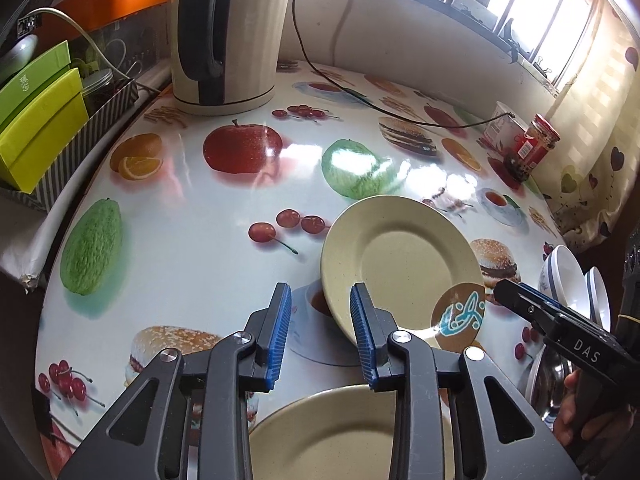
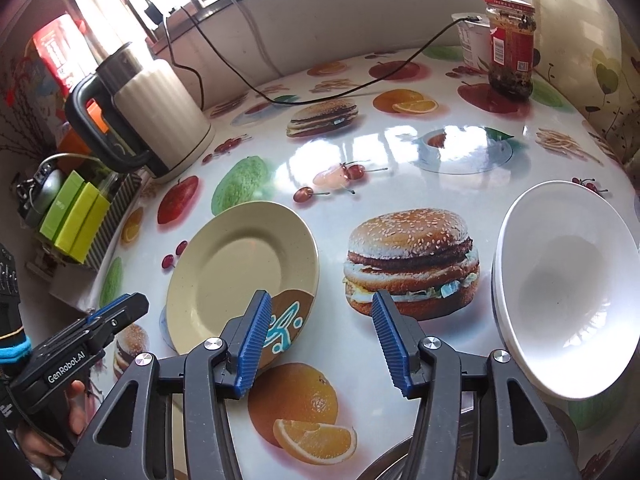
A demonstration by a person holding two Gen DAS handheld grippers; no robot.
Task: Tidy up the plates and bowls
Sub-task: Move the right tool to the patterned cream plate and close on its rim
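Note:
A beige plate with a brown and teal patch [image 1: 404, 264] lies on the fruit-print table, just ahead and right of my open left gripper [image 1: 320, 320]; its right finger overlaps the plate's near rim. A second beige plate [image 1: 332, 436] lies under the left gripper. In the right wrist view the patterned plate [image 2: 236, 276] sits left of my open, empty right gripper [image 2: 320, 340]. A white bowl [image 2: 564, 288] stands to its right, on another bowl. The white bowls [image 1: 568, 276] and the right gripper [image 1: 516, 296] also show in the left wrist view.
A cream electric kettle [image 1: 228, 36] with a black cord stands at the back left. A striped box with green cartons [image 1: 44, 120] sits at the left edge. A red-labelled jar [image 2: 510, 48] and a white tub stand at the far right. A steel bowl [image 1: 548, 384] lies near right.

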